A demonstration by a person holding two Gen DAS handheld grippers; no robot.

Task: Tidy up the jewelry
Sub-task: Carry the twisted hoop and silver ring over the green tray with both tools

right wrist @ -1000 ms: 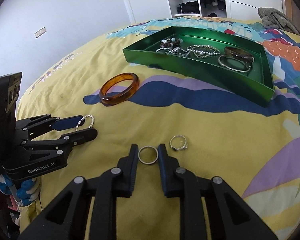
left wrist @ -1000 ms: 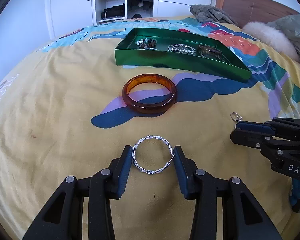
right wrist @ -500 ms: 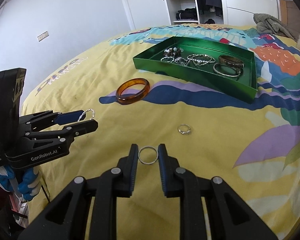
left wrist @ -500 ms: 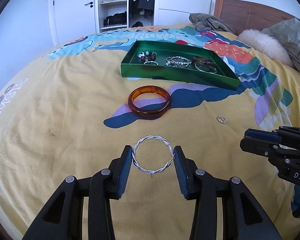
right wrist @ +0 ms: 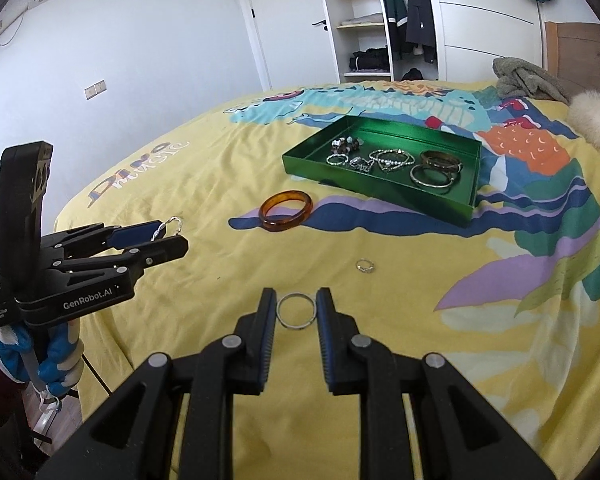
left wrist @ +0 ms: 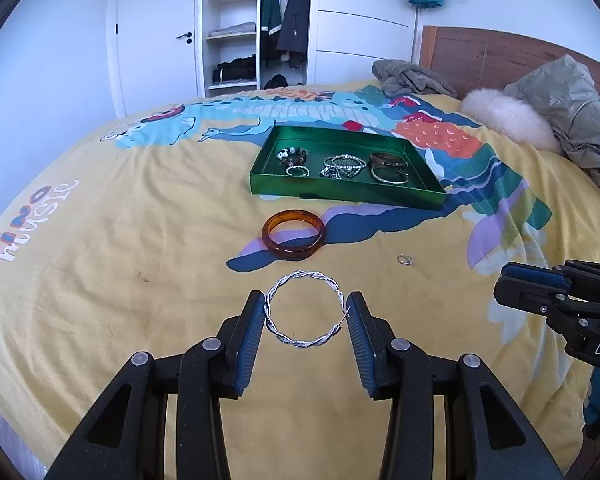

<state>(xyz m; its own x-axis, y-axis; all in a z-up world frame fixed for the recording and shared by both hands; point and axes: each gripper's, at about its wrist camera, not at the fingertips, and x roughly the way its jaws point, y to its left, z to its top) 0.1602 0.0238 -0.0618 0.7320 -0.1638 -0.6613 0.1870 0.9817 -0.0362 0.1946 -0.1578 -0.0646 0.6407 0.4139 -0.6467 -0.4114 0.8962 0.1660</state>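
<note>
My left gripper [left wrist: 305,312] is shut on a twisted silver bangle [left wrist: 276,320] and holds it above the bed. My right gripper [right wrist: 297,312] is shut on a plain silver ring [right wrist: 285,322], also raised. The left gripper shows in the right wrist view [right wrist: 168,236]; the right gripper shows in the left wrist view [left wrist: 512,286]. A green tray [left wrist: 340,191] [right wrist: 380,196] holding several bracelets lies farther back. An amber bangle [left wrist: 293,249] [right wrist: 286,218] and a small silver ring [left wrist: 404,259] [right wrist: 366,266] lie on the yellow bedspread.
A grey cloth [left wrist: 412,78], a white fur cushion [left wrist: 504,118] and a grey jacket [left wrist: 572,112] lie by the wooden headboard [left wrist: 480,54]. An open wardrobe [left wrist: 260,20] stands behind the bed. The bed's near edge drops off at the left in the right wrist view [right wrist: 96,364].
Both grippers have lifted and drawn back from the bed with their pieces still held. The tray, amber bangle and small ring now look farther away.
</note>
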